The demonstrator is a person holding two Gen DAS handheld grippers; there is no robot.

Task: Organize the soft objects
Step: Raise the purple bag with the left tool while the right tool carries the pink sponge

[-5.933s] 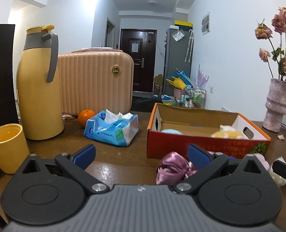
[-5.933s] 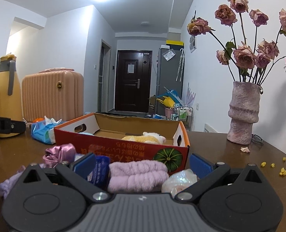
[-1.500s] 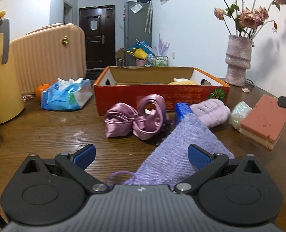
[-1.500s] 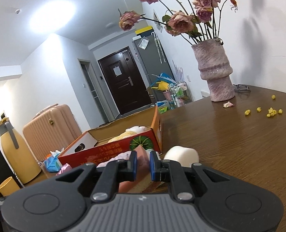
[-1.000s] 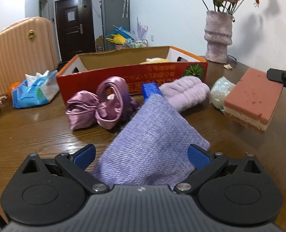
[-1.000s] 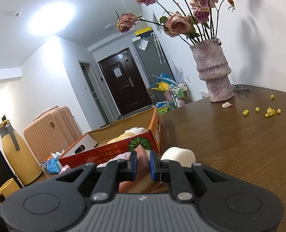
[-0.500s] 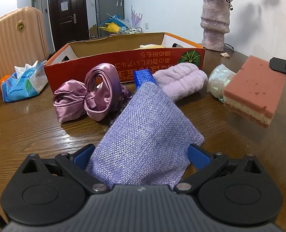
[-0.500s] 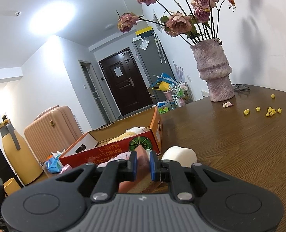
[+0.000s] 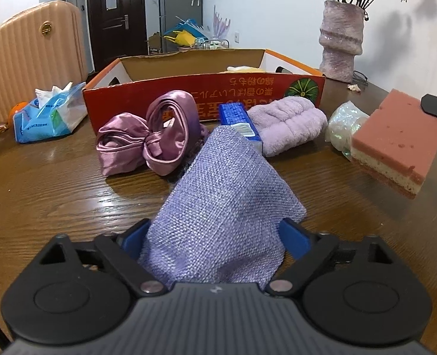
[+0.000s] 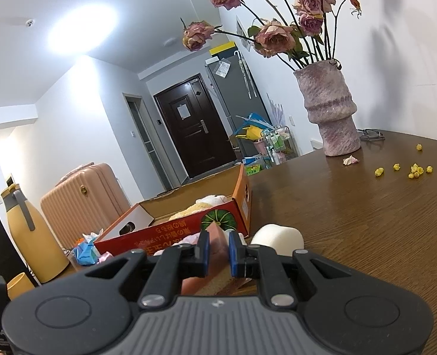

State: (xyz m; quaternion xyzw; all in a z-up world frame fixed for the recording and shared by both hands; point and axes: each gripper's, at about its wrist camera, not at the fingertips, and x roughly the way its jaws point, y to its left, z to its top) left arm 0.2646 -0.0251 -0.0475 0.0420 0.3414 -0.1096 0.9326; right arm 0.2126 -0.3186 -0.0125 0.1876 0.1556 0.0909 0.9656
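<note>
My left gripper [image 9: 215, 238] is open, with a lilac woven pouch [image 9: 224, 201] lying between its jaws on the table. My right gripper [image 10: 218, 250] is shut on a pink sponge [image 10: 217, 238], which also shows held above the table in the left wrist view [image 9: 396, 145]. An orange cardboard box [image 9: 206, 88] holds a yellow plush toy [image 10: 197, 207]. In front of it lie a purple satin bow [image 9: 147, 142], a blue packet [image 9: 239, 118], a lilac fluffy towel [image 9: 289, 124] and a glittery pouch [image 9: 342, 124]. A white foam roll [image 10: 277, 235] lies beside my right gripper.
A pink vase [image 10: 330, 109] with dried roses stands at the back right, with yellow crumbs [image 10: 407, 171] near it. A blue tissue pack [image 9: 46, 112], a peach suitcase [image 9: 32, 59], a yellow thermos [image 10: 29, 236] and a yellow mug [image 10: 20, 284] are on the left.
My left gripper has moved forward and down over the lilac pouch, and its jaws have narrowed around it. My right gripper keeps its hold on the sponge, nearly still.
</note>
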